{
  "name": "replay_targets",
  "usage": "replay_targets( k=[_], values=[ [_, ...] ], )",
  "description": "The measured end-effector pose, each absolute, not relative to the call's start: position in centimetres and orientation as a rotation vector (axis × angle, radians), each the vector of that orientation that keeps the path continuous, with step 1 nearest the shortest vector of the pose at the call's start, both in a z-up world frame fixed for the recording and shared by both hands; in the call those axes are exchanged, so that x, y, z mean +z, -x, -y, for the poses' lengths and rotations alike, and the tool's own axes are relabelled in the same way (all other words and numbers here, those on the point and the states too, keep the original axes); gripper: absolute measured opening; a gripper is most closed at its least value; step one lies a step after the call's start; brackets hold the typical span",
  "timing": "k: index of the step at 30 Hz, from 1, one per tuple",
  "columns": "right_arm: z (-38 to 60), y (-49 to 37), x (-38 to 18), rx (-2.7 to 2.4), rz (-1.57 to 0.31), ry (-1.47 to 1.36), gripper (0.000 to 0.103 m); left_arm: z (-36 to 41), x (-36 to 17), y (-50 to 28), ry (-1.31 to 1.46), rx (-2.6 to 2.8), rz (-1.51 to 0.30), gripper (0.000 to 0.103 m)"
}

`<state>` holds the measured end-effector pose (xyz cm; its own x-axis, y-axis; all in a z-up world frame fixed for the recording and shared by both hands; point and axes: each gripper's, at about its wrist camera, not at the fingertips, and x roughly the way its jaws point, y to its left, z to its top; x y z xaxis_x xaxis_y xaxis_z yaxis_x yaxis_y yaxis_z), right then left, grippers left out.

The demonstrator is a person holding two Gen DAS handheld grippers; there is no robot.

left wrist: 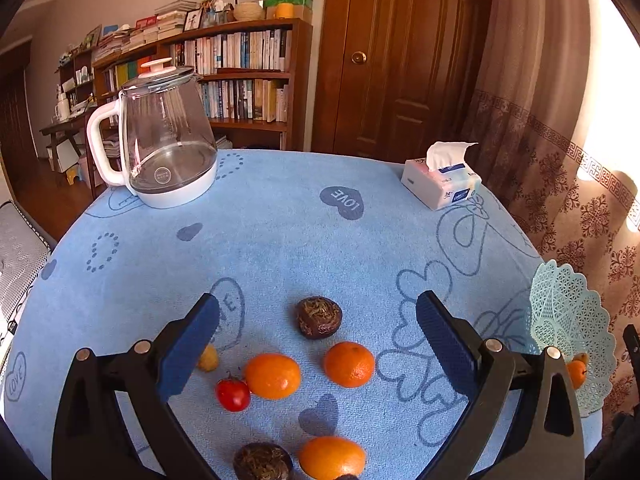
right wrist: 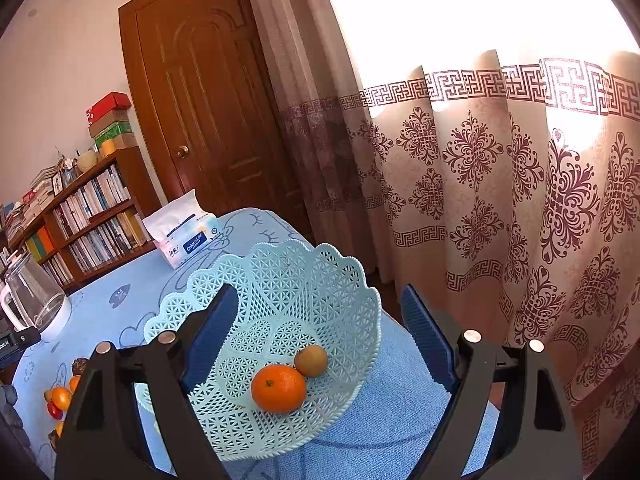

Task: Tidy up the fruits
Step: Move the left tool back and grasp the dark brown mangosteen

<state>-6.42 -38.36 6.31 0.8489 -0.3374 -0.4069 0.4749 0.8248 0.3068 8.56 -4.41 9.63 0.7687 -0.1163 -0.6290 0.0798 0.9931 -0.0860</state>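
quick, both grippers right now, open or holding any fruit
left gripper: open, empty, above the loose oranges on the table.
right gripper: open, empty, over the basket.

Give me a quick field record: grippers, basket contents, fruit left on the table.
left gripper: open, empty, above loose fruit
right gripper: open, empty, over basket
basket: holds one orange and one small brown fruit
on tablecloth: three oranges, one red tomato, two dark fruits, one small yellow fruit
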Motion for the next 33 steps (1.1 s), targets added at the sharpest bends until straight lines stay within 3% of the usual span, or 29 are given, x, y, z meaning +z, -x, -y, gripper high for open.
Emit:
replay_targets(
  k=[10,12,25,33],
  values=[
    [37.9,6.3,6.3,-0.422,-0.349,-0.39,0.085,4.1,6.3,-13.3,0.082,-0.097,-0.869,0.097],
    [37.9,6.2,6.3,-0.419,-0.352,-0.39,0.085,4.2,5.6,-14.2,0.089,-0.105,-0.912,0.084],
    [37.7,6.0,6.2,-0.41,-0.359,-0.382,0.085,5.3,2.6,-16.9,0.085,-0.112,-1.033,0.065],
    [37.6,5.9,6.2,-0.408,-0.36,-0.374,0.085,5.1,2.5,-16.7,0.106,-0.121,-1.01,0.043]
  ],
)
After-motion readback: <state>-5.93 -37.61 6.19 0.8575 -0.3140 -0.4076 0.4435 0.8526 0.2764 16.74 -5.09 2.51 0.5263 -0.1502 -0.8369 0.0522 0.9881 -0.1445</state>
